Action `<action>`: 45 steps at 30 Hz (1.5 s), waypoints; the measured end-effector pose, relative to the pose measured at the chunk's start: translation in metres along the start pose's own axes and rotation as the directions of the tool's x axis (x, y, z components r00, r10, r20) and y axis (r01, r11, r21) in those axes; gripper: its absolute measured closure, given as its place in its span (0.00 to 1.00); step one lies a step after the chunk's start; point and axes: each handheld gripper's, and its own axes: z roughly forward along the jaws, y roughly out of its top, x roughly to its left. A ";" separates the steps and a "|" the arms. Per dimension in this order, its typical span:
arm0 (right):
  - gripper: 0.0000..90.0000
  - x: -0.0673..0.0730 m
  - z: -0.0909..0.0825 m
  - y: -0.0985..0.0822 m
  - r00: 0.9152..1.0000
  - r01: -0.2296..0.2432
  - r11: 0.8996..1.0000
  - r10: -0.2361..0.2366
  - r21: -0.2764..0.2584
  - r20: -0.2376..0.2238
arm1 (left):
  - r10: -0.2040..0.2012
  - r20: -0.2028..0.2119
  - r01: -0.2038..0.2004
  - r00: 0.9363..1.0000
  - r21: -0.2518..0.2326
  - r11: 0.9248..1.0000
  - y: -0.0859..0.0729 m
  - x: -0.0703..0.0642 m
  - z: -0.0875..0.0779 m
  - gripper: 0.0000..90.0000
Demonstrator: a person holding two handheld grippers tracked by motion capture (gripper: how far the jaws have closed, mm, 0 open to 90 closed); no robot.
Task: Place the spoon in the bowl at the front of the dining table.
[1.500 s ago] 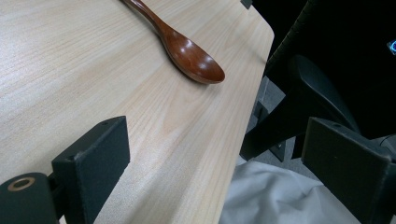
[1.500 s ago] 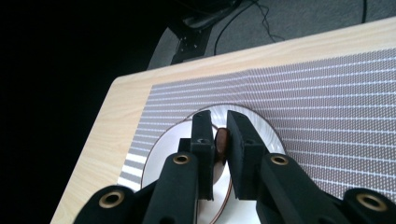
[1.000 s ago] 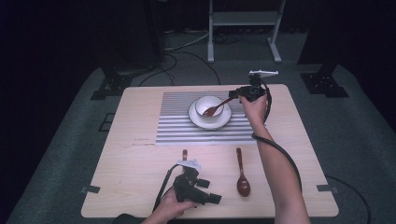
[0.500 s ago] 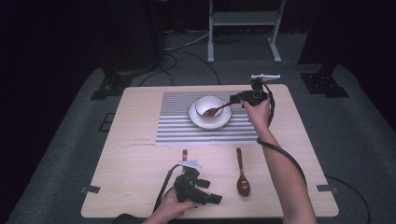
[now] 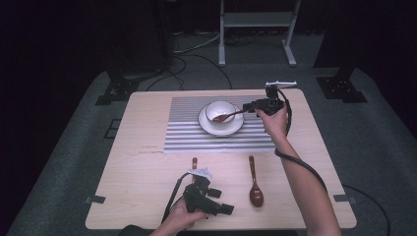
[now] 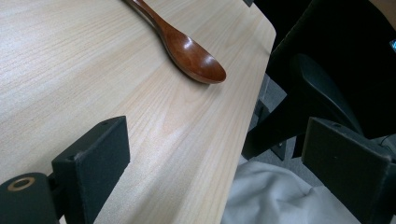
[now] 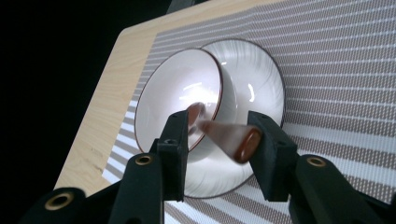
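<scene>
Wooden spoons: three; bowl: one.

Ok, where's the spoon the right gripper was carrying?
In the high view the spoon rests with its head in the white bowl on the striped mat, its handle between the right gripper's opening jaws.
</scene>
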 end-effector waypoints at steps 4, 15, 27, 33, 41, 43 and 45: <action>0.62 0.000 0.000 -0.003 1.000 0.003 1.000 -0.003 0.023 0.001 | -0.004 0.000 0.004 1.000 -0.003 1.000 0.001 0.001 0.000 0.07; 0.58 0.000 -0.005 -0.013 0.999 0.035 0.998 -0.035 0.059 -0.017 | -0.011 -0.001 0.011 1.000 -0.009 1.000 0.001 0.002 -0.002 0.07; 0.54 -0.005 -0.008 -0.031 0.998 0.053 0.996 -0.049 0.075 -0.045 | -0.010 -0.006 0.010 1.000 -0.018 1.000 0.000 0.002 -0.005 0.07; 0.54 -0.006 -0.011 -0.036 0.997 0.051 0.995 -0.047 0.080 -0.056 | -0.007 -0.007 0.007 1.000 -0.019 1.000 0.001 0.002 -0.005 0.07; 0.52 -0.004 -0.013 -0.047 0.995 0.083 0.990 -0.077 0.111 -0.057 | -0.008 -0.011 0.007 1.000 -0.019 1.000 0.000 0.003 -0.005 0.07; 0.52 -0.003 -0.014 -0.050 0.995 0.089 0.989 -0.083 0.118 -0.058 | -0.008 -0.012 0.008 1.000 -0.019 1.000 0.000 0.003 -0.005 0.07; 0.52 -0.003 -0.014 -0.053 0.994 0.094 0.988 -0.087 0.125 -0.061 | -0.008 -0.012 0.008 1.000 -0.018 1.000 0.000 0.002 -0.005 0.07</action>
